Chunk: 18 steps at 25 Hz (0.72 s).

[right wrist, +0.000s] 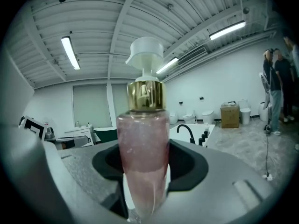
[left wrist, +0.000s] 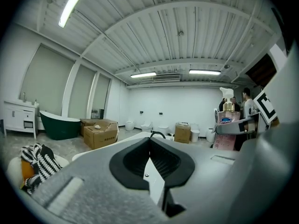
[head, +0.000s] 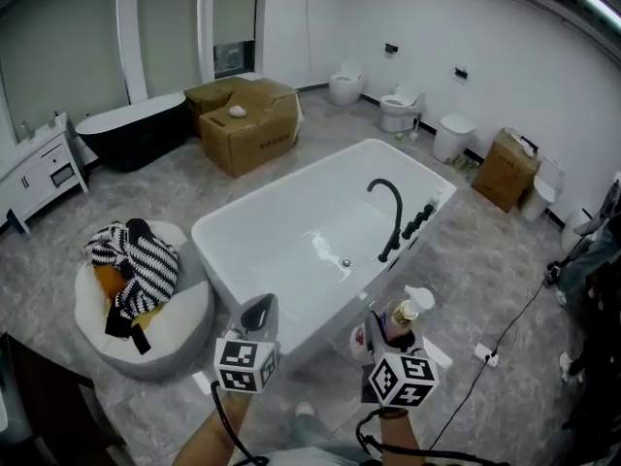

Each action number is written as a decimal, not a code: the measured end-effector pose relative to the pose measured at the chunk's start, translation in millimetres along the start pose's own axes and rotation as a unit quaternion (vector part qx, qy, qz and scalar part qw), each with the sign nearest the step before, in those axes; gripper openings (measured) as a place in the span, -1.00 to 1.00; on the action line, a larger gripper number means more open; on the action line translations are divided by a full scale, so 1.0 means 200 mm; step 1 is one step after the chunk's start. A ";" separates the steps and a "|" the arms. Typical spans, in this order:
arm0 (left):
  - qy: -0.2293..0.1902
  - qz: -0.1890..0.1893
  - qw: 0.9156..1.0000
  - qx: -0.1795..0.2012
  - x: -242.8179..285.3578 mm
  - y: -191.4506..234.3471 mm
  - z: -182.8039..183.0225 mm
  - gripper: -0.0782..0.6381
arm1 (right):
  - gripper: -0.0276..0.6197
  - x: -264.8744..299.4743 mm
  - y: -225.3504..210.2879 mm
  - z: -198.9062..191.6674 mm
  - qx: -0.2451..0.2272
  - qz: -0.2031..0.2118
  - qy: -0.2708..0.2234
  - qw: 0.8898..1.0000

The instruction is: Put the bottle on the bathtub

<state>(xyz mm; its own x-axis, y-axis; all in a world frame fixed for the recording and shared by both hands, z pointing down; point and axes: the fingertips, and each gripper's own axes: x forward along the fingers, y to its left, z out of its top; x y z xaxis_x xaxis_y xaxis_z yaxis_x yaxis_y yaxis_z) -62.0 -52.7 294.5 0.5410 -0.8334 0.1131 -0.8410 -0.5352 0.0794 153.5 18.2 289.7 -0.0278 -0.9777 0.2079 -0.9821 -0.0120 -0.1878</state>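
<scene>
A pink bottle [right wrist: 142, 143] with a gold collar and a white pump top stands upright between the jaws of my right gripper [right wrist: 142, 176], which is shut on it. In the head view that bottle [head: 403, 315] and right gripper [head: 392, 330] hover just off the near right corner of the white bathtub [head: 291, 207]. A black faucet [head: 392, 212] stands on the tub's right rim. My left gripper [head: 259, 311] hangs at the tub's near rim, shut and holding nothing. The left gripper view shows its jaws closed [left wrist: 149, 157] and the bottle [left wrist: 227, 125] off to the right.
A white beanbag [head: 170, 323] with striped cloth lies left of the tub. Cardboard boxes [head: 243, 115], a black tub [head: 136, 129] and a white cabinet [head: 39, 173] stand behind. Toilets [head: 398, 110] line the far wall. A cable [head: 505, 333] crosses the floor at right, where people [right wrist: 275, 92] stand.
</scene>
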 end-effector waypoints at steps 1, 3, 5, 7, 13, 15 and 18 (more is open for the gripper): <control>0.000 0.002 1.000 0.001 0.04 0.01 0.01 -0.76 | -0.22 0.04 -0.01 0.01 0.000 0.002 0.001 1.000; 0.001 0.005 1.000 0.002 0.11 0.02 0.03 -0.76 | -0.22 0.11 -0.04 0.03 0.000 0.005 0.001 1.000; 0.003 0.007 1.000 0.001 0.18 0.03 0.03 -0.76 | -0.22 0.18 -0.07 0.06 -0.001 0.007 0.001 1.000; 0.004 0.010 1.000 -0.001 0.25 0.04 0.03 -0.76 | -0.22 0.26 -0.10 0.08 -0.003 0.011 0.002 1.000; 0.005 0.031 0.999 -0.009 0.40 0.14 0.05 -0.76 | -0.22 0.49 -0.12 0.15 -0.013 0.032 0.010 0.999; 0.005 0.040 0.999 -0.014 0.45 0.19 0.06 -0.76 | -0.22 0.57 -0.10 0.17 -0.017 0.045 0.012 0.999; 0.005 0.048 0.999 -0.017 0.51 0.23 0.06 -0.76 | -0.22 0.68 -0.09 0.18 -0.023 0.062 0.017 0.998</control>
<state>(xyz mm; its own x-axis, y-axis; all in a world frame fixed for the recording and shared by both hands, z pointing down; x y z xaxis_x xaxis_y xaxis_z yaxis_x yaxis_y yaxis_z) -46.3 -163.7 298.5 0.4588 -0.8787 0.1315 -0.8880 -0.4484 0.1021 173.6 -121.4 287.1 -0.1560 -0.9634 0.2182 -0.9781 0.1198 -0.1702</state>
